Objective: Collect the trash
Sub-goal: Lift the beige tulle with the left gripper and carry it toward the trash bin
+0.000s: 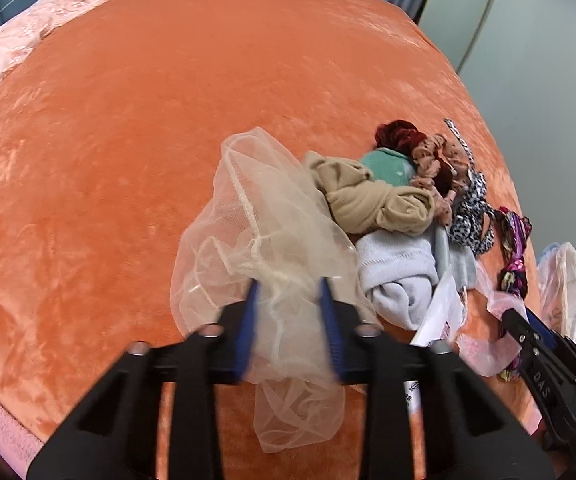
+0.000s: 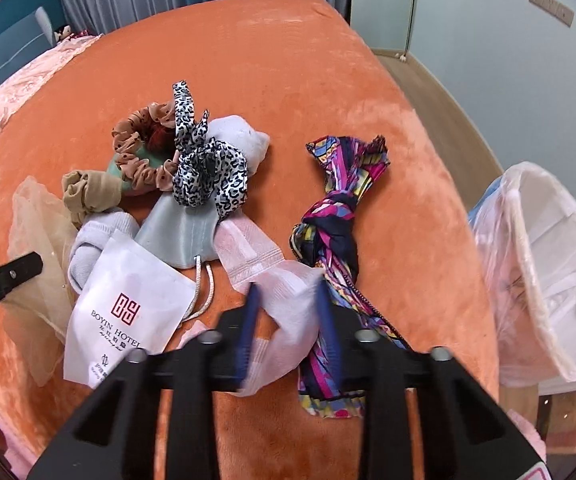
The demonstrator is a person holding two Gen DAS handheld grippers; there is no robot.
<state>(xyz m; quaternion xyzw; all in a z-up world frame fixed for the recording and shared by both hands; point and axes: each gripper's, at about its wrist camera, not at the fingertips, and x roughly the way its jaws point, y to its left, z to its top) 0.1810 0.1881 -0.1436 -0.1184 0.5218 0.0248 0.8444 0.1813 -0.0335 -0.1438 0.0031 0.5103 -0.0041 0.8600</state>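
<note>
Sheer beige mesh bag (image 1: pixel 259 240), limp and featherlight left of the clothes pile (image 1: pixel 400 200), bunches between the left gripper (image 1: pixel 290 320) pads, while the right gripper (image 2: pixel 288 316) pinches the slippery frosted pink zip pouch (image 2: pixel 283 280) nearer us.

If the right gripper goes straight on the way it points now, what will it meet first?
Probably the pink zip bag, which already lies between the right gripper's fingers. Under it is the orange blanket. Depth is hard to judge here.
</note>
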